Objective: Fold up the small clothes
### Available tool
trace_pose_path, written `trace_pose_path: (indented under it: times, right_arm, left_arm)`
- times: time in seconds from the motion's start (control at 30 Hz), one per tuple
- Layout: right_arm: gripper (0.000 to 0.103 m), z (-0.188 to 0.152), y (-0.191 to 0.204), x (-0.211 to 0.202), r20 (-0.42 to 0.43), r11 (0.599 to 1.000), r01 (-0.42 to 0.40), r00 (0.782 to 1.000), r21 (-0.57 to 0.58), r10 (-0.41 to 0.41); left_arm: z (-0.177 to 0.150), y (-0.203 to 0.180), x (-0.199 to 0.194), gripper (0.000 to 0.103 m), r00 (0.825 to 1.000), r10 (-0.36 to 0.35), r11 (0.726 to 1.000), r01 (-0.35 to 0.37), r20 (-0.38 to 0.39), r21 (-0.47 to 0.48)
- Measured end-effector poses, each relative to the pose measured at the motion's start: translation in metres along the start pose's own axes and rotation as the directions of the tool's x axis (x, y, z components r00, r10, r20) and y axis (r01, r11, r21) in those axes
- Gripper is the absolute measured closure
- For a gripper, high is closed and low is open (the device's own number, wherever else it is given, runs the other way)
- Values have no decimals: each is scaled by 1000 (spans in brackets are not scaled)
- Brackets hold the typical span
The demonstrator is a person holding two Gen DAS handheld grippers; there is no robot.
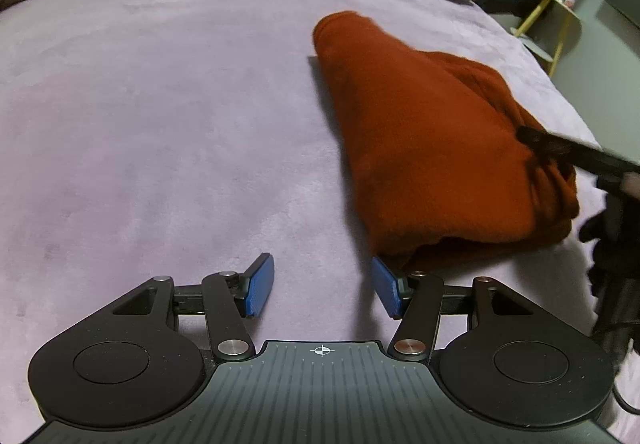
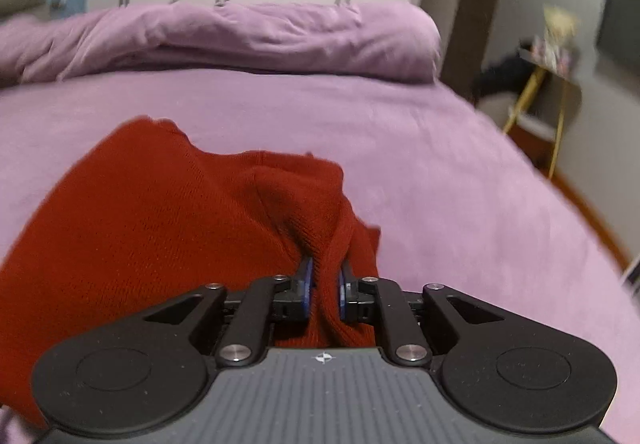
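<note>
Purple bed carries a red sweater; right gripper pinches its near edge, left gripper spread beside it.

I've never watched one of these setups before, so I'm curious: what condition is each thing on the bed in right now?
Red knit garment: folded over, lying on the bed, one bunched end pinched.
Right tool: shut on the garment's bunched fabric.
Left tool: open, empty, its right pad beside the garment's near edge.
Purple bed sheet: spread fairly smooth.
Purple duvet: rumpled, heaped at the far end.
</note>
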State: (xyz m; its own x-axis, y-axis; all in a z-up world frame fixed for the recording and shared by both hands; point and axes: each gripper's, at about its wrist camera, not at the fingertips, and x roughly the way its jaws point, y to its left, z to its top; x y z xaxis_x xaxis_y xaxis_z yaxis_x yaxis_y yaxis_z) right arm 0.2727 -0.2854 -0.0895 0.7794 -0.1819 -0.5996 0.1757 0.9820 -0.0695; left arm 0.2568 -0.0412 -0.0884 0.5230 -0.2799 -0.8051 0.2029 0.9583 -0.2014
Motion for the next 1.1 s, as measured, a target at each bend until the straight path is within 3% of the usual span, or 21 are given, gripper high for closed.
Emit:
trace_pose_path:
  times: [0.07, 0.13, 0.27, 0.37, 0.5, 0.6, 0.7, 0.73, 0.83, 0.87, 0.9, 0.93, 0.97, 1.0, 1.1]
  right_arm:
    - [68, -4, -25, -18, 21, 984, -62, 998, 168, 59]
    - [59, -14, -48, -35, 32, 943, -113, 994, 313, 109]
    - [58, -49, -75, -56, 13, 820, -227, 966, 526, 259]
    - [58, -66, -72, -63, -3, 791, -259, 950, 554, 314]
    - [67, -62, -60, -56, 1, 783, -292, 937, 549, 349]
    - [85, -59, -56, -49, 6, 761, -286, 938, 582, 347]
    - [93, -64, -63, -35, -29, 691, -249, 931, 679, 364]
    - [94, -66, -68, -34, -8, 641, -272, 918, 718, 398]
    - [95, -93, -101, -27, 233, 222, -410, 801, 885, 551]
    - [96, -103, -109, -24, 267, 137, -403, 789, 905, 553]
    - [96, -107, -113, -24, 237, 171, -378, 811, 910, 534]
    - [96, -106, -113, -25, 170, 265, -341, 845, 902, 507]
    - [97, -101, -109, -24, 51, 422, -268, 886, 866, 460]
    - [97, -100, -102, -26, 22, 481, -256, 897, 838, 440]
    - [95, -85, -93, -33, -36, 594, -232, 915, 770, 403]
  left_arm:
    - [0, -1, -6, 43, 1000, -19, 1000, 19, 8, 6]
    - [0, -7, -10, 43, 999, -44, 999, 43, 29, 23]
    - [2, -27, 3, 43, 1000, -13, 997, 12, 14, 71]
    - [2, -35, 11, 42, 1000, 20, 995, -22, 21, 102]
    - [5, -35, 14, 42, 999, 30, 997, -32, 25, 75]
    - [7, -33, 18, 41, 999, 28, 999, -29, 19, 43]
    - [9, -26, 16, 41, 999, 31, 999, -31, 24, 28]
    - [8, -22, 14, 40, 999, 36, 999, -36, 30, 20]
    - [8, -10, 11, 40, 999, 16, 999, -16, 29, -29]
    - [8, -6, 11, 39, 1000, 3, 999, -2, 21, -40]
    - [8, -5, 11, 39, 1000, -11, 999, 11, 9, -45]
    - [7, -3, 11, 39, 1000, -18, 999, 18, 1, -45]
    - [5, -3, 10, 40, 1000, -18, 999, 18, -6, -36]
    - [4, -2, 8, 39, 1000, -16, 1000, 16, -8, -19]
    - [3, 9, -4, 42, 1000, 20, 1000, -19, -12, 21]
